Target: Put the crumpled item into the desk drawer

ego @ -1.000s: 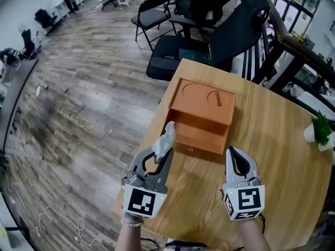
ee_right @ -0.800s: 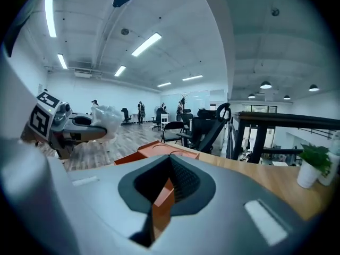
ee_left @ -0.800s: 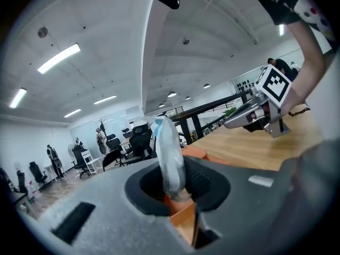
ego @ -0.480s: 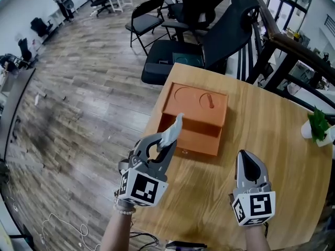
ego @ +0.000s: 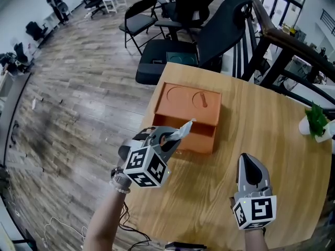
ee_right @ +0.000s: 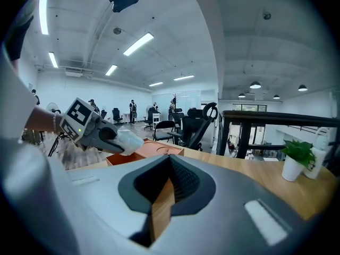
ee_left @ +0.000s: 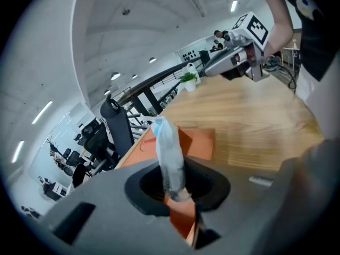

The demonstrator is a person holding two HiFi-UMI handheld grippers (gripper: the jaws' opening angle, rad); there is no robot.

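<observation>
The left gripper (ego: 175, 138) has swung in toward the open orange drawer (ego: 194, 145). Its fingers are narrowly pinched on the crumpled plastic wrapper (ego: 185, 128), which sticks out lengthwise along them, tip over the drawer's left end. The right gripper (ego: 249, 161), drawn back over the counter (ego: 272, 124), has its fingers closed and empty.

My left gripper (ego: 175, 139) hides the drawer's (ego: 200, 141) near left corner from me, its jaws bury the wad's (ego: 184, 129) lower end, and the plant (ego: 315, 122) at the tabletop's (ego: 261, 140) right edge is cropped.
</observation>
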